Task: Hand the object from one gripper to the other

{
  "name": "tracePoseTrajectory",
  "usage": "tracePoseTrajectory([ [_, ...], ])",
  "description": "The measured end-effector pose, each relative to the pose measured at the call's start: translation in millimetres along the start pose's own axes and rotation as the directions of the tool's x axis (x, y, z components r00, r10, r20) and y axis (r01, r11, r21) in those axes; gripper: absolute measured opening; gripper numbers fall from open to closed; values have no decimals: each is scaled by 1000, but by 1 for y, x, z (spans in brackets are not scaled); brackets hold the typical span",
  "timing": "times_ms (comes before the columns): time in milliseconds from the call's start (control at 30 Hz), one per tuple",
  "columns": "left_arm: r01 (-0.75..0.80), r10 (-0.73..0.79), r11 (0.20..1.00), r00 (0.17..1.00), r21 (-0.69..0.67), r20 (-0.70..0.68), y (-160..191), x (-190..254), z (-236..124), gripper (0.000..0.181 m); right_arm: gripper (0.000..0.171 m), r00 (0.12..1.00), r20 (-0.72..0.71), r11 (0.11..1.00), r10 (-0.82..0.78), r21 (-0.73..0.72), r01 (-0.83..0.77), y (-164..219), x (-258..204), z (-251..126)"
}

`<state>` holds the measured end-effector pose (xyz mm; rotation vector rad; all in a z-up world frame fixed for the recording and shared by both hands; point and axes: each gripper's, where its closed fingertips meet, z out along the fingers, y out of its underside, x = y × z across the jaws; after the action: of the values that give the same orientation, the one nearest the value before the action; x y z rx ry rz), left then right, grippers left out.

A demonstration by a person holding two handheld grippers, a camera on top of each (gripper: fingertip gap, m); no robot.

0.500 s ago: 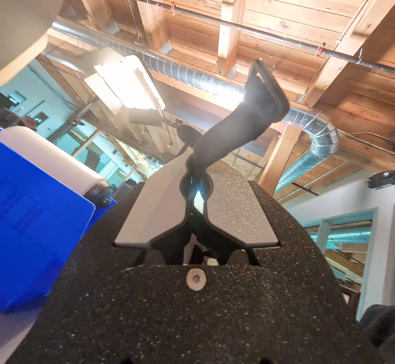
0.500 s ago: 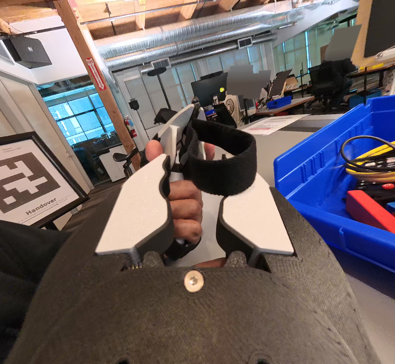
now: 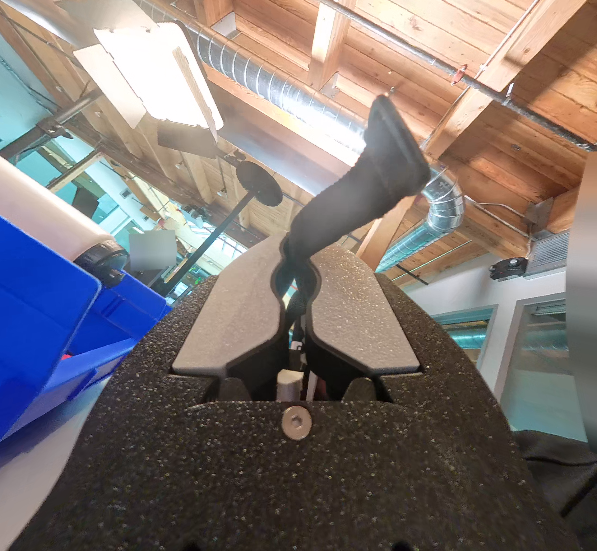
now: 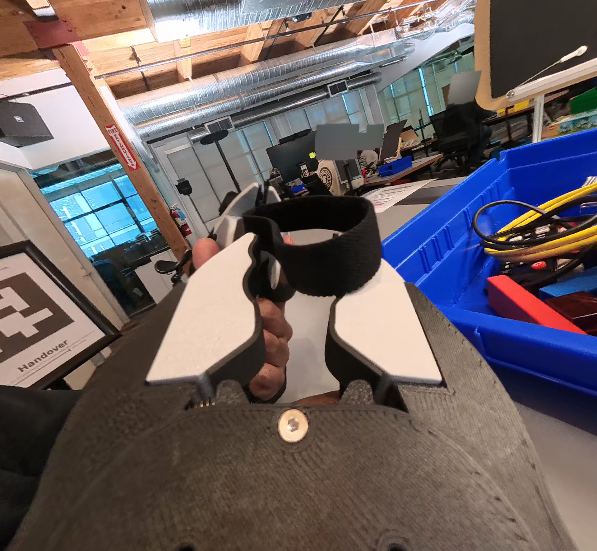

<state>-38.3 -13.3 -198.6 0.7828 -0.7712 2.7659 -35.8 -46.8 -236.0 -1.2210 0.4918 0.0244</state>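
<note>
Black strap (image 3: 352, 193) between left hand-held gripper (image 3: 295, 264) fingers

Left wrist view sat just behind its own gripper (image 3: 295, 264), tilted steeply up at the timber ceiling (image 3: 403, 34) and silver duct (image 3: 290, 96); blue bin (image 3: 48, 309) close at lower left. Right wrist view sat just behind its own gripper (image 4: 310, 264), facing nearly level across the room, the blue bin (image 4: 452, 260) close on its right. Shared ground: the black strap (image 3: 365, 186) (image 4: 326, 244), the blue bin, the ceiling. The left gripper (image 4: 248, 212) showed near, beyond the strap.
</note>
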Motion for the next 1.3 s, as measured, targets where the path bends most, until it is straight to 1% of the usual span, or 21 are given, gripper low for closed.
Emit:
tracePoseTrajectory([
  [133,33,-34,999,998,-15,-57,3,8,2,5,50,998,44,999,36,10,-36,-2,-5,0],
  [267,133,-134,991,987,-18,-93,3,8,2,5,56,998,57,999,38,27,-39,-5,-7,0],
  [367,204,-206,978,973,-35,-99,5,5,2,5,55,997,65,997,48,65,-52,-10,-7,-2],
  [500,222,-225,974,969,-44,-106,7,6,3,5,51,997,66,995,44,81,-49,-12,-8,-4],
  [567,233,-235,972,966,-33,-106,5,5,2,5,52,997,61,996,37,74,-41,-11,-7,-3],
  [600,237,-238,971,965,-23,-108,3,5,2,5,54,998,58,998,32,58,-35,-9,-8,-2],
  [667,232,-227,973,965,22,-130,-6,7,-1,5,66,998,58,1000,16,11,-17,-1,-10,1],
  [767,218,-208,973,970,71,-125,-16,6,-5,5,81,996,48,995,-78,-63,81,10,-16,7],
  [900,171,-165,984,981,57,-100,-20,5,-6,5,93,950,-74,950,-303,-103,294,8,-6,4],
  [967,123,-120,992,990,29,-75,-20,5,-5,5,93,941,-65,940,-333,-104,326,5,-6,2],
  [1100,72,-72,997,996,15,-53,-20,5,-5,5,92,950,56,943,-307,-115,312,7,-19,0],
  [1200,85,-85,996,995,9,-44,-16,3,-4,5,87,945,54,937,-324,-123,328,11,-20,2],
  [1267,92,-92,996,995,-11,-23,-11,-1,-3,5,77,938,23,933,-345,-100,345,7,-18,1],
  [1300,92,-92,996,996,-21,-8,-8,-3,-3,5,68,937,-1,934,-349,-79,348,3,-15,-1],
])
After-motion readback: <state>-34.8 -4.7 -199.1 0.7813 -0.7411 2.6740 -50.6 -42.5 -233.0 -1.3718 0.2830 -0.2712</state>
